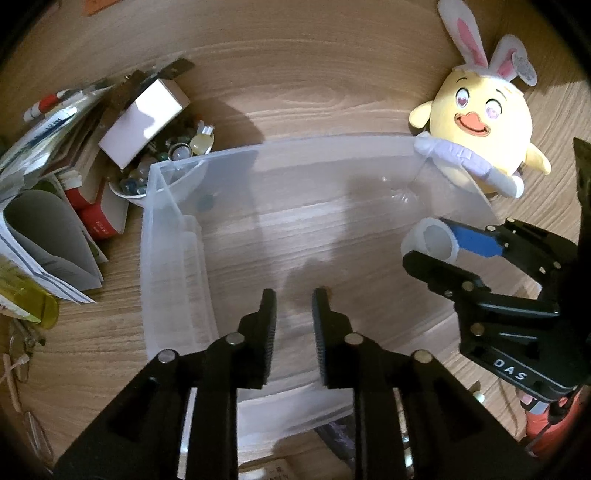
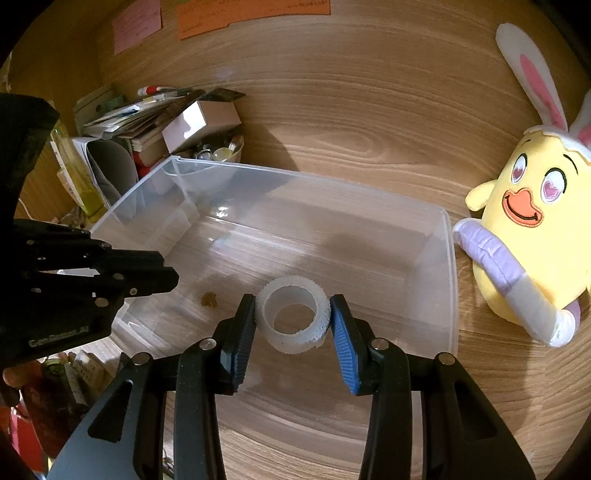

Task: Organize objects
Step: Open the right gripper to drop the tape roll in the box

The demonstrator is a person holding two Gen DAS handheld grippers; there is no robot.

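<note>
R gripper (image 2: 291, 325) fingers clamp tape roll (image 2: 293, 314) over clear bin (image 2: 452, 258) for drop-in; L gripper (image 1: 293, 325) fingers slightly apart, empty.

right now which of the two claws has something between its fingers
The right claw, the one with blue pads: its fingers squeeze the white roll of tape over the clear bin. The left claw has nothing between its black fingers.

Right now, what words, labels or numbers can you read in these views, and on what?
"DAS": white letters on the right gripper body.
Left gripper body: pale lettering, too blurred to read.
Orange note and pink note: handwriting too small.
Books: print too blurred.
Nothing else readable.
</note>
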